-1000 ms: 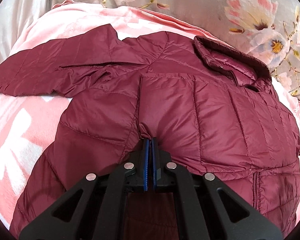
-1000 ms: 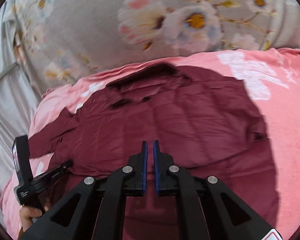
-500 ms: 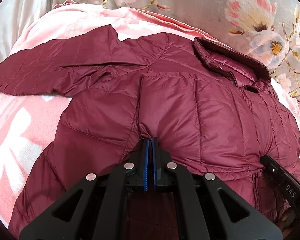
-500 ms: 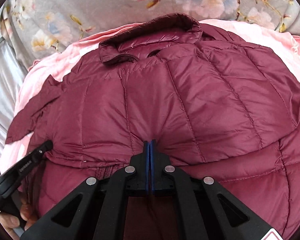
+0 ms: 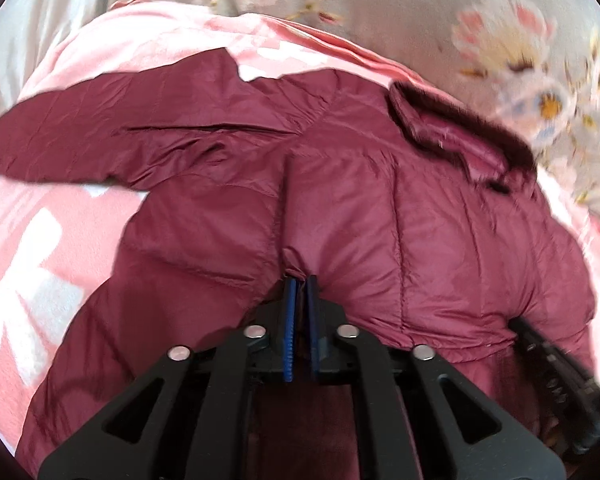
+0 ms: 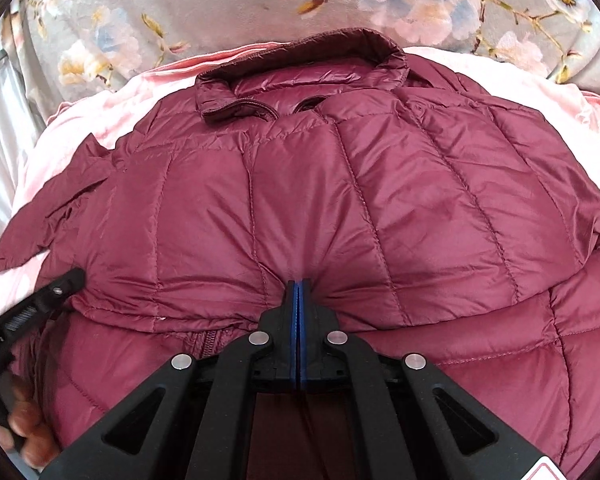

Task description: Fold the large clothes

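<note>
A maroon quilted jacket (image 5: 400,208) lies front up on a pink blanket (image 5: 28,248), collar (image 6: 300,64) at the far end. Its lower part is folded up over the chest. My left gripper (image 5: 300,280) pinches the folded edge; its jaws are opening, with a small gap and fabric still bunched between the pads. My right gripper (image 6: 299,285) is shut on the same folded edge further right, and the cloth puckers into its tips. One sleeve (image 5: 100,140) lies stretched out to the left. Each gripper shows at the edge of the other's view.
The pink blanket (image 6: 100,96) with white patches covers a bed. A grey floral cover (image 6: 260,0) lies beyond the collar and pale sheets at far left. A hand (image 6: 24,436) holds the left gripper's body (image 6: 40,308) at the lower left of the right wrist view.
My right gripper came down onto the jacket and shut on the folded edge. The left gripper's pads have parted slightly, and its view has gone blurry.
</note>
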Tool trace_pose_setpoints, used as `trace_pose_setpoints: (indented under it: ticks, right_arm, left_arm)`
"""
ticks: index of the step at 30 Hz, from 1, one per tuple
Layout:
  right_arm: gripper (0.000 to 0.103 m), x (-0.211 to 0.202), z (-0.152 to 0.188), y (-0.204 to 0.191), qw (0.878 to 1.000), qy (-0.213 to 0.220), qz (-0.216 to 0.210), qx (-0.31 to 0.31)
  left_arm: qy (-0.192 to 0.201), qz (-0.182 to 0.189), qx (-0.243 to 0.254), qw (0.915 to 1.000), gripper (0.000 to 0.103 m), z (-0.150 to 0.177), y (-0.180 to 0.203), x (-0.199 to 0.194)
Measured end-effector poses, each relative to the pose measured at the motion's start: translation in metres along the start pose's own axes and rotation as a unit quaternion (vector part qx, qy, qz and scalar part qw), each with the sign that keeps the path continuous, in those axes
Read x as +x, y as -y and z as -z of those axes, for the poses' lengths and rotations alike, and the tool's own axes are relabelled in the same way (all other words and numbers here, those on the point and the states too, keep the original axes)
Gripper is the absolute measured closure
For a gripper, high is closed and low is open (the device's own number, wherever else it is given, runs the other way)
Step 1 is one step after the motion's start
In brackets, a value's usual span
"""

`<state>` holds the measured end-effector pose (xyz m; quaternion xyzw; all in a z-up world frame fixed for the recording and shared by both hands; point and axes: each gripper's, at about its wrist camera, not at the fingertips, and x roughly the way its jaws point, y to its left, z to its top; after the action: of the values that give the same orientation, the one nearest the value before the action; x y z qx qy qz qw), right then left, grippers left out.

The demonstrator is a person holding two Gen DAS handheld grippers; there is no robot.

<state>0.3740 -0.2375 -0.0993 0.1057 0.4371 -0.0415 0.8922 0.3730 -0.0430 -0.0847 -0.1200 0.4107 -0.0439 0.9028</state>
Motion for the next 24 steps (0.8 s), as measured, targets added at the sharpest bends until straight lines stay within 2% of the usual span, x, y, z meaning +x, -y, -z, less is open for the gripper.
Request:
trace_pose_setpoints:
  ticks: [1, 2, 4, 5, 7, 10, 14, 17, 19, 23, 24]
  right_arm:
    - [0.103, 0.0, 0.0, -0.001, 1.0, 0.0, 0.003, -0.003]
    - [0.103, 0.0, 0.0, -0.003, 1.0, 0.0, 0.008, -0.006]
    - [0.103, 0.0, 0.0, -0.005, 1.0, 0.001, 0.017, -0.014]
    - [0.103, 0.0, 0.0, -0.006, 1.0, 0.001, 0.021, -0.018]
    - [0.103, 0.0, 0.0, -0.008, 0.999, 0.001, 0.026, -0.021]
    - [0.103, 0.0, 0.0, -0.01, 0.999, 0.002, 0.035, -0.028]
    - [0.103, 0.0, 0.0, -0.015, 0.998, 0.002, 0.049, -0.039]
    - [0.103, 0.0, 0.0, -0.016, 0.998, 0.002, 0.053, -0.043]
    - [0.103, 0.0, 0.0, -0.016, 0.998, 0.002, 0.051, -0.041]
    - [0.103, 0.001, 0.0, -0.016, 0.998, 0.002, 0.054, -0.043]
    - [0.103, 0.001, 0.0, -0.016, 0.998, 0.002, 0.054, -0.043]
  left_arm:
    - [0.006, 0.01, -0.018, 0.9998, 0.075, -0.002, -0.01, -0.007]
    - [0.013, 0.02, -0.035, 0.9991, 0.055, -0.004, -0.019, -0.014]
    - [0.051, 0.036, -0.081, 0.9948, 0.037, -0.015, -0.052, -0.043]
    - [0.07, 0.034, -0.095, 0.9924, 0.033, -0.02, -0.067, -0.057]
    - [0.094, 0.006, -0.114, 0.989, 0.028, -0.04, -0.109, -0.082]
    - [0.105, -0.039, -0.157, 0.9812, 0.028, -0.062, -0.17, -0.098]
    - [0.101, -0.127, -0.225, 0.9609, 0.028, -0.087, -0.265, -0.095]
    - [0.094, -0.158, -0.258, 0.9483, 0.028, -0.096, -0.312, -0.086]
    - [0.092, -0.178, -0.288, 0.9364, 0.029, -0.099, -0.345, -0.078]
    - [0.097, -0.155, -0.356, 0.9165, 0.031, -0.095, -0.389, -0.066]
    - [0.101, -0.15, -0.363, 0.914, 0.031, -0.093, -0.392, -0.065]
